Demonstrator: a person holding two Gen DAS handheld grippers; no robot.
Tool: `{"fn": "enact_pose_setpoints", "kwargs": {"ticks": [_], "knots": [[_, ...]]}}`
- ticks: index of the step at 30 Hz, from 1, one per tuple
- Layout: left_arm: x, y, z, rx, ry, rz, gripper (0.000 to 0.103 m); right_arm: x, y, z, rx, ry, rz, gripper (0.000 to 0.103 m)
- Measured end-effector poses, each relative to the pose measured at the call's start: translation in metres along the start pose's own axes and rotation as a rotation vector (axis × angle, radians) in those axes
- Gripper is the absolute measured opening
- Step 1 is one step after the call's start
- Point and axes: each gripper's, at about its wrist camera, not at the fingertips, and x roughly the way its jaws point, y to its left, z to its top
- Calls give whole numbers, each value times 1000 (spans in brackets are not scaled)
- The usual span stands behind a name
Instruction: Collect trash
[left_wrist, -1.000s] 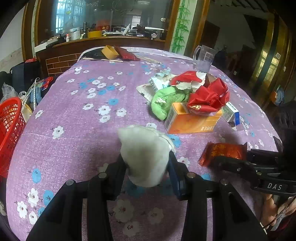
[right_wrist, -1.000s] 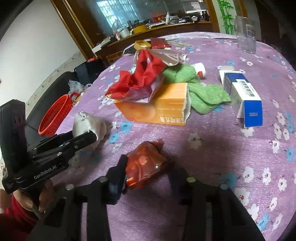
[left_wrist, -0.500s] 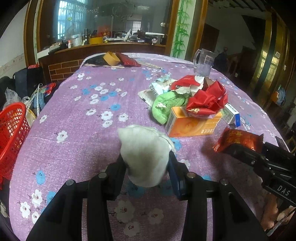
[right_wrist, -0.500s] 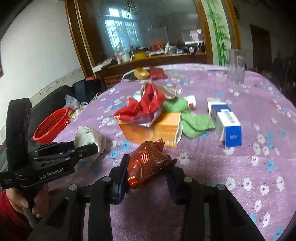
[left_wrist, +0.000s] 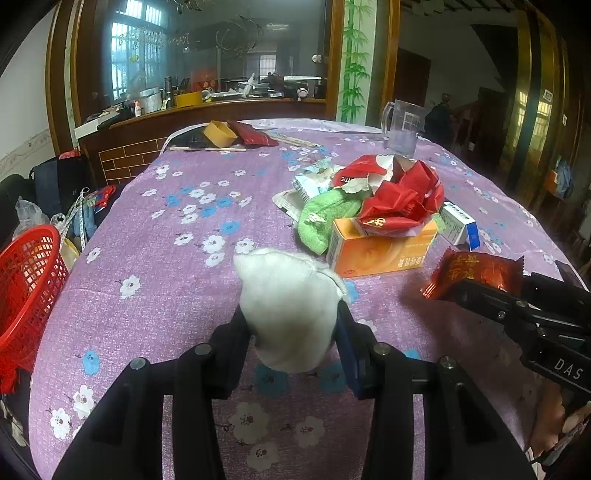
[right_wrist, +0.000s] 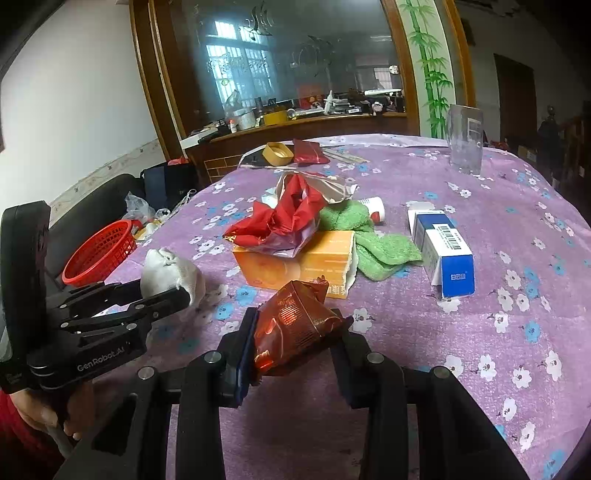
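Red snack wrapper (right_wrist: 295, 325) lifted off table (right_wrist: 480, 229) since earlier, now in air.
Orange box (right_wrist: 295, 266), red foil, green cloth just behind; red basket (left_wrist: 26, 280) at left. R gripper (right_wrist: 295, 332) clamped on wrapper, L gripper (left_wrist: 291, 325) clamped on white wad (left_wrist: 288, 306).
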Motion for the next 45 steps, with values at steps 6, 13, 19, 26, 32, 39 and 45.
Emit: {"fn": "enact_pose_setpoints", "kwargs": {"ticks": [6, 13, 19, 26, 32, 39, 45], "knots": [[0, 0, 0, 3, -2, 3, 42, 1, -2, 0, 10, 2, -16, 40], [0, 1, 0, 3, 1, 3, 42, 3, -3, 0, 25, 12, -33, 40], [0, 0, -1, 3, 1, 2, 42, 3, -3, 0, 24, 13, -39, 40], [0, 0, 0, 3, 1, 1, 42, 3, -5, 0, 35, 9, -61, 40], [1, 1, -1, 1, 3, 4, 42, 1, -5, -1, 48, 6, -87, 40], [0, 3, -2, 7, -1, 12, 42, 1, -5, -1, 48, 7, -88, 40], [-3, 5, -1, -6, -16, 25, 42, 1, -6, -1, 50, 4, -110, 40]]}}
